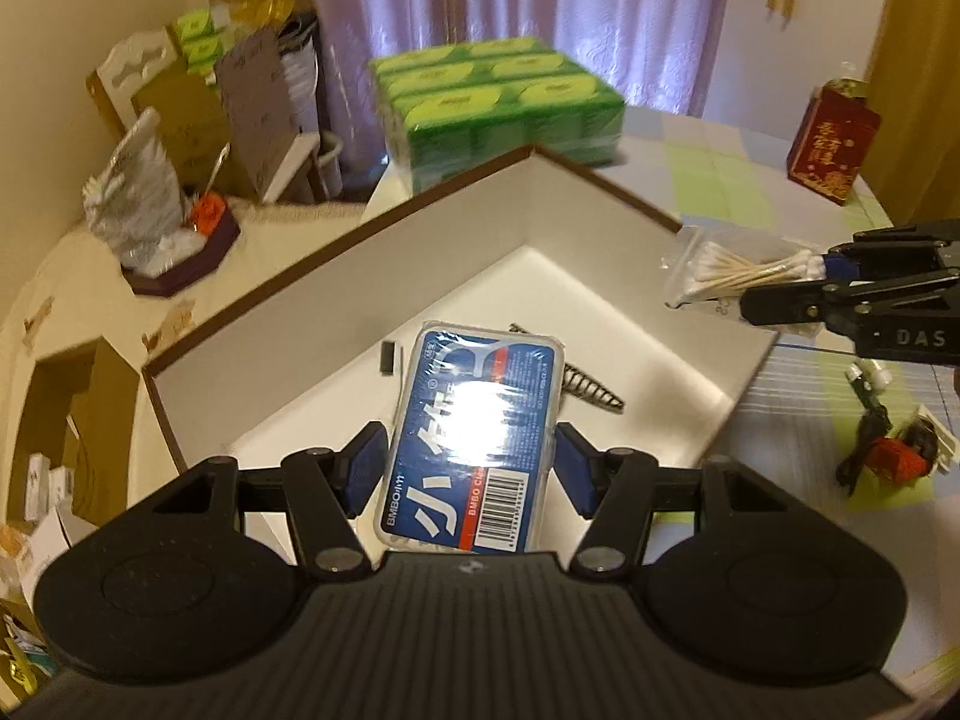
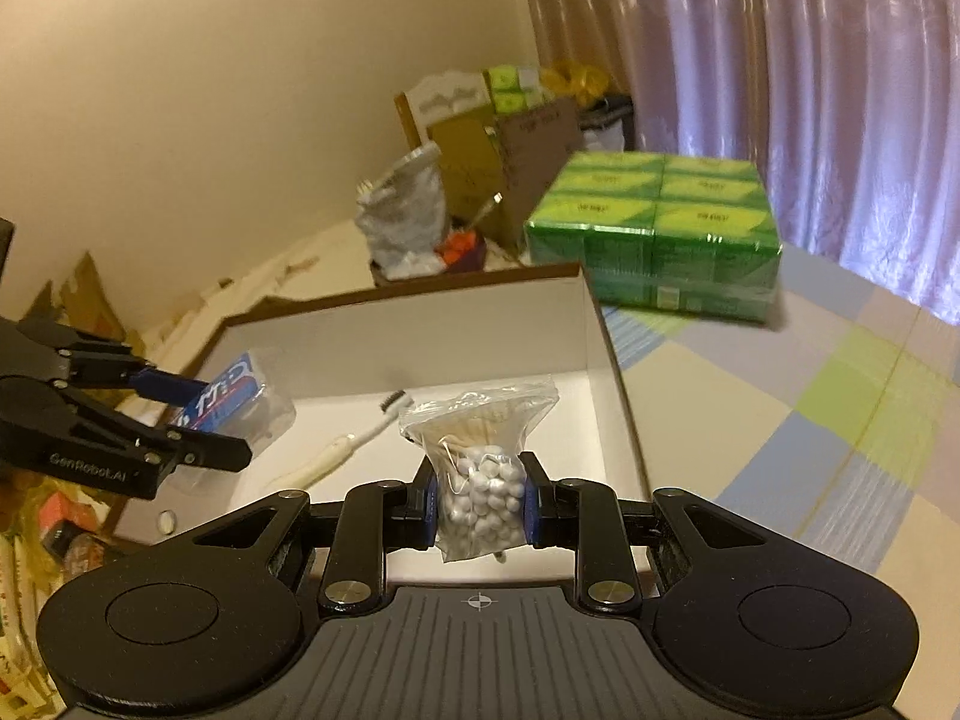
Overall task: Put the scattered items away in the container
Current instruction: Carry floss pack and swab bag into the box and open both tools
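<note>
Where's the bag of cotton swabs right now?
The bag of cotton swabs is pinched between the right gripper fingers, held over the near edge of the white box, right of the toothbrush lying inside.

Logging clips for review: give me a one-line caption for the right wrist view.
Right tongs grip a bag of cotton swabs over the white box; left tongs hold a blue case.

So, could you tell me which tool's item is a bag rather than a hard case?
The right tool pinches the cotton-swab bag; the left tool grips the blue case.
</note>
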{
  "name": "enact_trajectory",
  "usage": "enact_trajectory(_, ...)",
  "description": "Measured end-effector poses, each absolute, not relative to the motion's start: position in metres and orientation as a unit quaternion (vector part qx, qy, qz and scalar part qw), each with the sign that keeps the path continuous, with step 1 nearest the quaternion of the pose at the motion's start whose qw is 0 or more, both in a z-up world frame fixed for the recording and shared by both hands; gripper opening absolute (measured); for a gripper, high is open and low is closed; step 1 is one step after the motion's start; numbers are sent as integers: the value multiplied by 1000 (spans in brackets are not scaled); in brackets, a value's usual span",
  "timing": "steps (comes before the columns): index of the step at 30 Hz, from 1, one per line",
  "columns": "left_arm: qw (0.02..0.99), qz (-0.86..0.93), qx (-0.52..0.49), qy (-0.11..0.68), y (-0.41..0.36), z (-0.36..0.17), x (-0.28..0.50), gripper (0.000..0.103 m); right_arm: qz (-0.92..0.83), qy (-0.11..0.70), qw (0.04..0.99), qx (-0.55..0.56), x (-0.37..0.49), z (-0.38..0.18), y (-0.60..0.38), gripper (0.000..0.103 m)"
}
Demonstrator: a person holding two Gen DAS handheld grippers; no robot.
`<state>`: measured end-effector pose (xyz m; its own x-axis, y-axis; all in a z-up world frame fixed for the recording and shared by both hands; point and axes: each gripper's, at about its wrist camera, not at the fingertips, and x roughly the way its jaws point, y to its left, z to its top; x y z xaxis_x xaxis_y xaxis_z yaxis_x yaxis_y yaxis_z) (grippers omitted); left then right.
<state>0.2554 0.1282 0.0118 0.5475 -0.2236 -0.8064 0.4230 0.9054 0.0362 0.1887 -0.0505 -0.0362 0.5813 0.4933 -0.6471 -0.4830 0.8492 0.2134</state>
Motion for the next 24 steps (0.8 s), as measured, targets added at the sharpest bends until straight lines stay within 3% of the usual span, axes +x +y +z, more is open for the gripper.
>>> enact_trajectory(13, 841, -223, 124, 477, 121, -27, 290, 56, 238, 427, 872, -18, 222, -61, -36, 29)
enact_trajectory(24, 778, -263, 130, 556, 101, -77, 314, 56, 225, 452, 863, -34, 230, -69, -33, 29)
